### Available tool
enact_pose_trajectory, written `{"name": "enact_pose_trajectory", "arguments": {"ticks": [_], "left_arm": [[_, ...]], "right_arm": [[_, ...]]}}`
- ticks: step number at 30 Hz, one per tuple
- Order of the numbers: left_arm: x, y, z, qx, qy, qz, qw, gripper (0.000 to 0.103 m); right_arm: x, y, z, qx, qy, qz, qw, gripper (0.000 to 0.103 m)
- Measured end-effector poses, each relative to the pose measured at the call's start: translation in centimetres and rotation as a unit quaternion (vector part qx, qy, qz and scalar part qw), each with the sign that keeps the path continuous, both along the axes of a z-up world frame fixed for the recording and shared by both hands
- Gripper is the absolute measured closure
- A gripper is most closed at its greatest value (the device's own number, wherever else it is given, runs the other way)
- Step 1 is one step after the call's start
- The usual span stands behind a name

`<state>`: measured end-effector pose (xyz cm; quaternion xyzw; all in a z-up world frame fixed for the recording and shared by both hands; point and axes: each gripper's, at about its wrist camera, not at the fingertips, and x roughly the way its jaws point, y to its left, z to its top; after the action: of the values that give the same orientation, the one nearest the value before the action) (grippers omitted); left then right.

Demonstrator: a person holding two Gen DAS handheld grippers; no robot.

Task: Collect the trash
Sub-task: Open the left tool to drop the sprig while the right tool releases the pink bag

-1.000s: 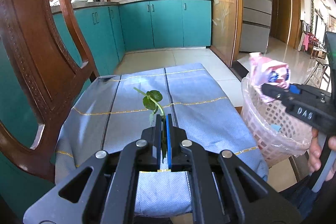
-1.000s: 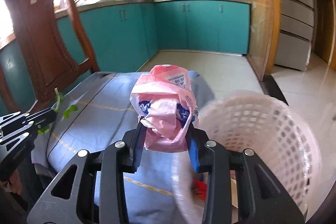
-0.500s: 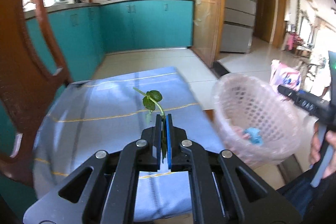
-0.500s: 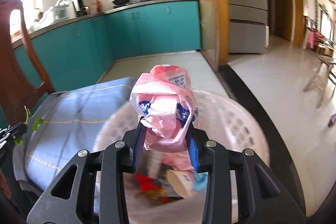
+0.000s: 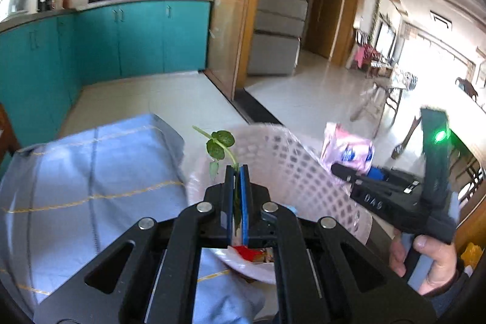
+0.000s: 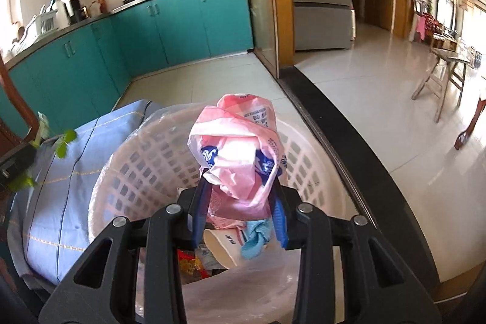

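Left: blue cloth (image 5: 91, 172) over the tabletop. Centre: my left gripper (image 5: 237, 172), jaws together on a green sprig (image 5: 220, 143) at the near rim of the pink basket (image 6: 145, 166). Right: my right gripper (image 6: 240, 190), jaws clamped on a crumpled pink bag (image 6: 240, 148) above the basket, which holds a paper cup (image 6: 220, 245) and wrappers.

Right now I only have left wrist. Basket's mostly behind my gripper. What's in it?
Observer: Right wrist looks straight in: a paper cup lies tipped inside the basket.
Operator: Anything else?
Observer: A crumpled blue scrap beside the cup, red wrappers below.
Operator: Is the pink bag actually over the opening?
Observer: Yes, the pink bag, pinched in the right gripper, sits above the basket's inside.
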<state>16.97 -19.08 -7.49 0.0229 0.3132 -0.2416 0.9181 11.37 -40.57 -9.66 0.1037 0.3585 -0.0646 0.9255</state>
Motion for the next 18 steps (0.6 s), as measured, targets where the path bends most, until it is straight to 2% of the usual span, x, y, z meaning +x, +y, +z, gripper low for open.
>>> {"name": "enact_pose_trajectory", "arguments": {"ticks": [8,10,11,12,18], "left_arm": [[1.5,-4.9,-3.2,0.031,0.033,-0.039,0.9982,0.096],[2.0,-5.4,-3.7,0.031,0.044,-0.046,0.9975,0.071],[2.3,-5.3,-3.7,0.023,0.046,-0.043,0.9977,0.05],[2.4,-5.2,-3.6,0.016,0.046,-0.04,0.998,0.046],[2.9,-3.0,-2.7,0.0,0.039,-0.007,0.9992,0.036]], "right_arm": [[-0.2,-1.8,-0.7,0.016,0.011,-0.017,1.0,0.066],[-0.3,-2.1,-0.7,0.02,0.011,-0.019,1.0,0.066],[-0.3,-2.0,-0.7,0.021,0.011,-0.018,1.0,0.066],[-0.3,-2.0,-0.7,0.021,0.011,-0.017,1.0,0.066],[-0.1,-0.9,-0.3,0.011,0.004,0.007,1.0,0.066]]}}
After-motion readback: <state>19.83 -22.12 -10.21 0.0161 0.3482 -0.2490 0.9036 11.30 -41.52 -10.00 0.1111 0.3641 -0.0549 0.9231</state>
